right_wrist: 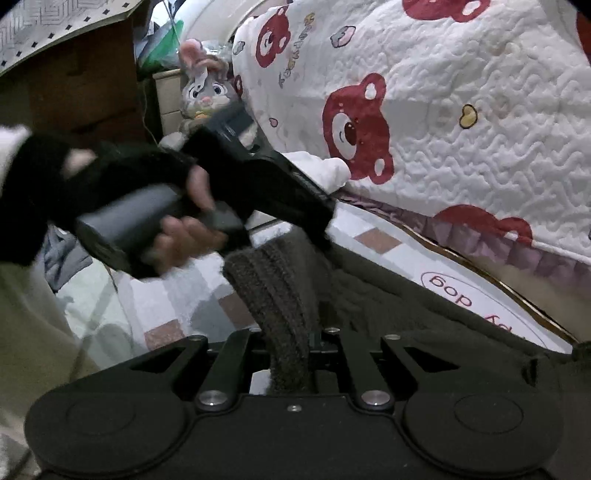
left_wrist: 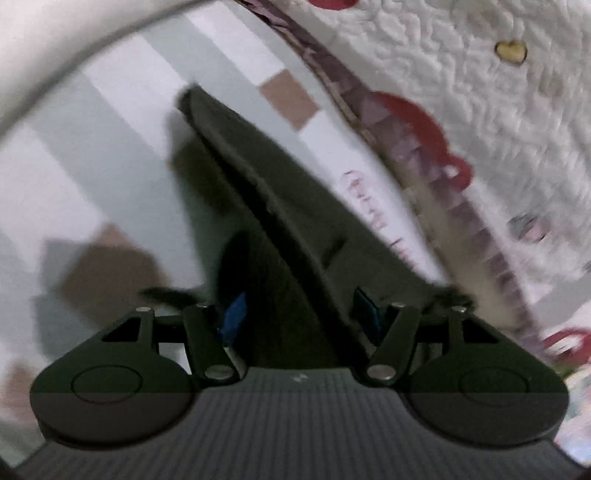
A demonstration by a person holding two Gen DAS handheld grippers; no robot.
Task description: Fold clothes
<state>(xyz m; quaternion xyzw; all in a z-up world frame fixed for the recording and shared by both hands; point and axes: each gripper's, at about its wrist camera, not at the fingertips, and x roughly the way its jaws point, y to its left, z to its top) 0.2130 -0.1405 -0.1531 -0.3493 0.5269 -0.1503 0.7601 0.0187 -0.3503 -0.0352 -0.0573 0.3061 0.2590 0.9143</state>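
While the left gripper (left_wrist: 301,314) gapes around dark garment (left_wrist: 288,206), only right view shows right gripper (right_wrist: 291,354) pinching its cuff.

Bed with pale checked sheet (right_wrist: 177,302), dark fleece garment (right_wrist: 424,314), bear-print quilt (right_wrist: 461,110) lying on it

Dim indoor light, heavy motion blur, fisheye-warped edges

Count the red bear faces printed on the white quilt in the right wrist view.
5, some cut off. On the quilt: one complete bear face at centre, a smaller one upper left, one cropped at the top edge, one half hidden at the lower border, and a sliver beside the plush rabbit.
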